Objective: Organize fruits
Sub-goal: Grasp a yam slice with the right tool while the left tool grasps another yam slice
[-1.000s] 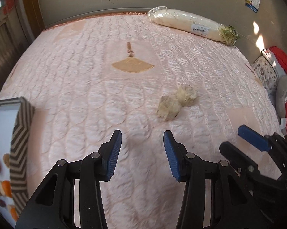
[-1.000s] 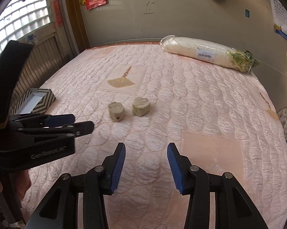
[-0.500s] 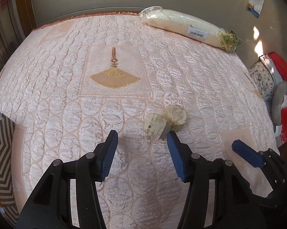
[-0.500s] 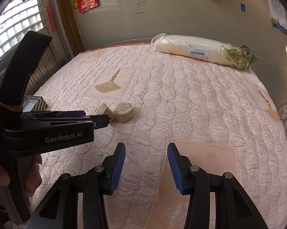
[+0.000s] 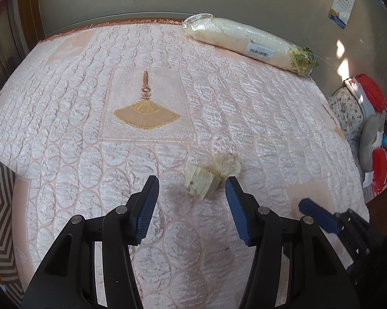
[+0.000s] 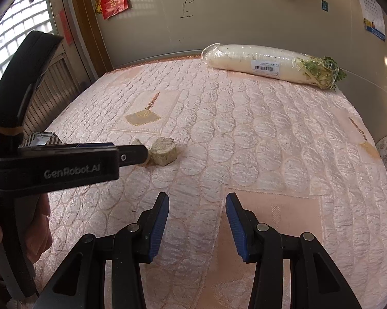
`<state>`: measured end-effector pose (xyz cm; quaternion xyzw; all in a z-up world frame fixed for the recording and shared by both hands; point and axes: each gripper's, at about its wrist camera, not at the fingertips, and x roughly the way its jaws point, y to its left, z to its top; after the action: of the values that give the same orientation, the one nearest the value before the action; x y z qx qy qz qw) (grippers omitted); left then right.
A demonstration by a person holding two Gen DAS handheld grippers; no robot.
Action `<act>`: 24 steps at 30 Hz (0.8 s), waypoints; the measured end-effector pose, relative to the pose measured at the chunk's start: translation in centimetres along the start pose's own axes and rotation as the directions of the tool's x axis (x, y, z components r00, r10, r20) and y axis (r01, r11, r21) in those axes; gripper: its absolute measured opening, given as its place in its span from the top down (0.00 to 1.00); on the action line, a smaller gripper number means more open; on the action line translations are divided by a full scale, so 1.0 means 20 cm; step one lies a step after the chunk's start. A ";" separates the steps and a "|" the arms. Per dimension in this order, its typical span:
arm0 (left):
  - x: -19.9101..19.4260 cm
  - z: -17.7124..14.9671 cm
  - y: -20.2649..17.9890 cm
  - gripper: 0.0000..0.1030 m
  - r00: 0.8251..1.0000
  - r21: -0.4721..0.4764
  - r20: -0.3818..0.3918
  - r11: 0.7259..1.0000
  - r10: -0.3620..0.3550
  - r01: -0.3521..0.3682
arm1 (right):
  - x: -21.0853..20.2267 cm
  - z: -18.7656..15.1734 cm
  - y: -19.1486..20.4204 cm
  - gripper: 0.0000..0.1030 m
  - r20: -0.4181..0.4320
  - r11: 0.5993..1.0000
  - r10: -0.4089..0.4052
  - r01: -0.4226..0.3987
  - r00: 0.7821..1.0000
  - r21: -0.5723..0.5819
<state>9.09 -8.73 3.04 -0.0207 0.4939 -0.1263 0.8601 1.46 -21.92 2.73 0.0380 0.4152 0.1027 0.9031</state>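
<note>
The near chunk (image 5: 202, 181) lies on the bed, touching a second chunk (image 5: 225, 163) just behind it. It sits just ahead of the left tongs (image 5: 191, 193), toward their right tip; their jaws have just been opening and stand apart, empty. The right tongs (image 6: 196, 212), apart and empty, hang farther from that chunk; the left is nearer
</note>
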 end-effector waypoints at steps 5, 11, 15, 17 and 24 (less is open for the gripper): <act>0.02 0.02 0.01 0.48 1.000 -0.006 0.007 1.000 0.005 -0.005 | 0.01 0.00 0.01 0.57 -0.004 1.000 0.006 -0.006 1.000 0.001; -0.02 0.00 0.06 0.30 0.997 0.003 0.013 0.997 0.073 -0.073 | 0.02 0.00 0.01 0.57 -0.009 1.000 0.016 -0.016 1.000 -0.003; -0.05 -0.05 0.15 0.29 0.996 -0.043 -0.016 0.995 0.088 -0.089 | 0.02 0.00 0.01 0.57 -0.008 1.000 0.016 -0.016 1.000 -0.004; -0.06 -0.06 0.17 0.30 0.997 -0.058 -0.014 0.996 0.070 -0.071 | 0.02 0.00 0.02 0.57 -0.004 1.000 0.025 -0.025 1.000 -0.005; -0.08 -0.07 0.09 0.30 1.000 -0.005 -0.007 1.000 0.012 -0.012 | 0.01 0.00 0.03 0.57 -0.003 1.000 0.020 -0.020 1.000 -0.010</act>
<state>7.58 -6.59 3.39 -0.0192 0.4975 -0.1201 0.8589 1.60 -21.34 2.63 0.0375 0.4154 0.1139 0.9017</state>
